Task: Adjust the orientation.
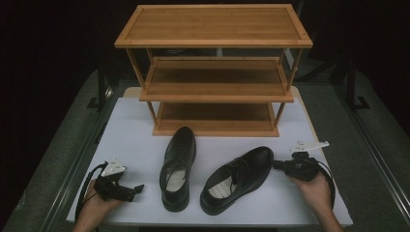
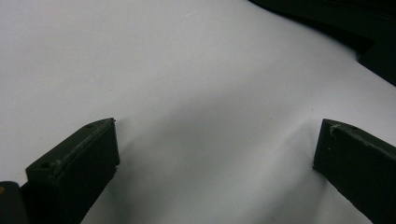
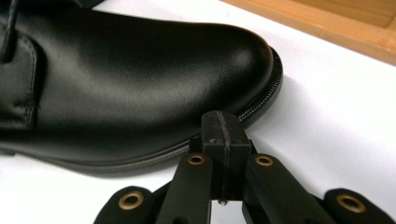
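Note:
Two black leather dress shoes lie on the white table top (image 1: 135, 125). The left shoe (image 1: 178, 166) points toward the rack; the right shoe (image 1: 237, 179) lies at an angle with its toe to the right. My right gripper (image 1: 277, 165) is shut, jaws pressed flat together with nothing between them, and its tip (image 3: 223, 128) sits against the sole edge at the right shoe's toe (image 3: 140, 79). My left gripper (image 1: 136, 189) rests at the table's front left, open, its jaws wide apart over the bare white surface (image 2: 187, 84).
A three-tier wooden shoe rack (image 1: 215, 72) stands at the back of the table, its shelves bare; its lowest board (image 3: 327, 23) lies just beyond the shoe's toe. Dark floor surrounds the table.

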